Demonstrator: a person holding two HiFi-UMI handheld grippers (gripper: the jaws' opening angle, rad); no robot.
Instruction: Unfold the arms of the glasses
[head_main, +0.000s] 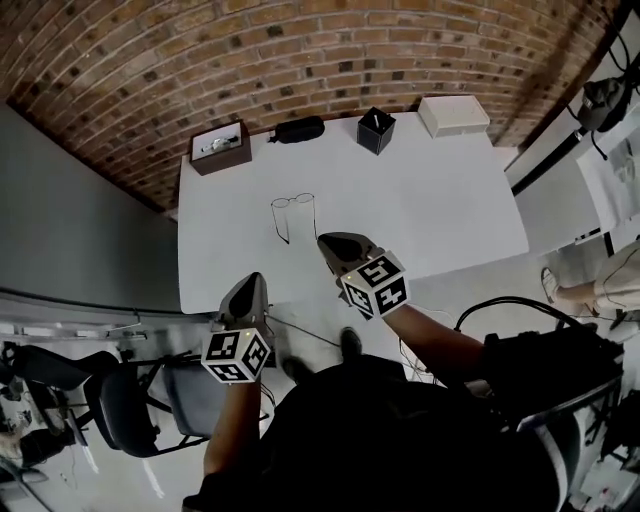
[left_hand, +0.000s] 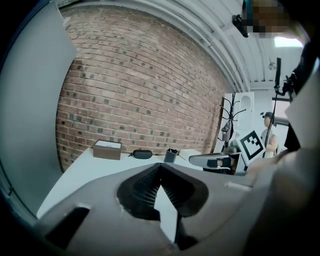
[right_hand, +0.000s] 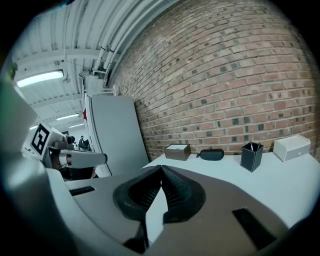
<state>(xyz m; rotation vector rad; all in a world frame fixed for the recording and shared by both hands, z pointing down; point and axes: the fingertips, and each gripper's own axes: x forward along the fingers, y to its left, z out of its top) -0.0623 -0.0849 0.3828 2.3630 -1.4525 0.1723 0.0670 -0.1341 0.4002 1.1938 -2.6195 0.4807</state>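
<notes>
Glasses (head_main: 294, 203) are laid on the table (head_main: 440, 200), arms apparently already extended toward the near edge. Left gripper (head_main: 254, 279) and right gripper (head_main: 323, 239) are held clear, jaws closed together, empty, suggesting completion.

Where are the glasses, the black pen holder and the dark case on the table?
glasses (head_main: 304, 200), head view, on one lens.
black pen holder (head_main: 376, 132), head view, on its front wall.
dark case (head_main: 298, 129), head view, on the middle of its top.
</notes>
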